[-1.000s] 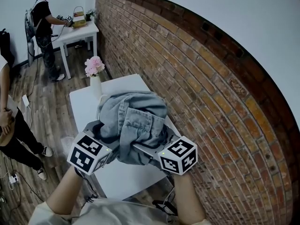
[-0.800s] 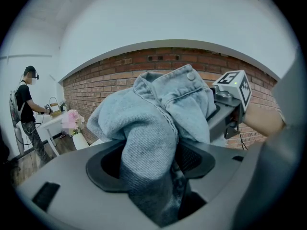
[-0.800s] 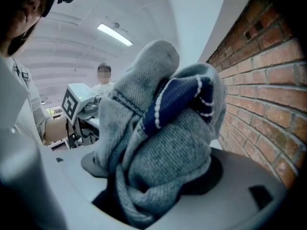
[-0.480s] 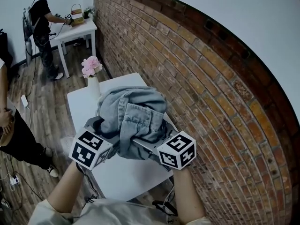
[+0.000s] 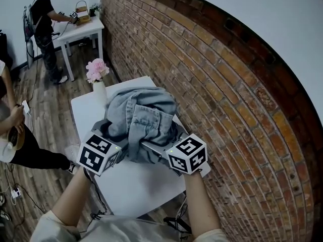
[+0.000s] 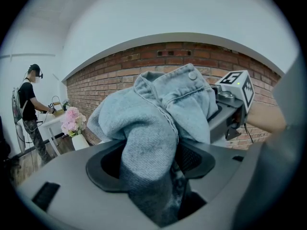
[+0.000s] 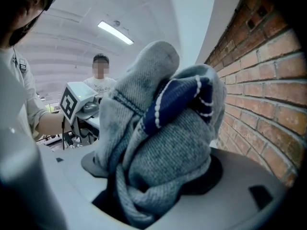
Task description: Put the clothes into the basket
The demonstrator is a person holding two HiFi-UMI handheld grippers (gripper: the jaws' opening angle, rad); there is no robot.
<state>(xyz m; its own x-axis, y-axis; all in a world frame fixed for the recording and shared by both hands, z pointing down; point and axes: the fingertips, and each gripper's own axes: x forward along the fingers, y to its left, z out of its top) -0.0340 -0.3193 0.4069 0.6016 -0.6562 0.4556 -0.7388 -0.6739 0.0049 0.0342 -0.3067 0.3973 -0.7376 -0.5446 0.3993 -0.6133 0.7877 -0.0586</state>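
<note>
A bundle of clothes, mostly a light blue denim garment (image 5: 142, 119), hangs over the white table (image 5: 132, 186), carried between my two grippers. My left gripper (image 5: 114, 136) is shut on a fold of the denim (image 6: 158, 114), which fills the gap between its jaws. My right gripper (image 5: 168, 141) is shut on a grey knit piece with a navy striped edge (image 7: 173, 143) at the bundle's other side. Both pairs of fingertips are hidden by cloth. A wicker basket (image 5: 82, 12) stands on a far white table at the top left.
A white vase with pink flowers (image 5: 96, 75) stands at the table's far left corner. The brick wall (image 5: 222, 84) runs close along the right side. One person stands at the far table (image 5: 44, 19), another at the left edge (image 5: 12, 135).
Both grippers have carried the bundle a little farther out over the table, keeping their hold. The person at the left edge has shifted.
</note>
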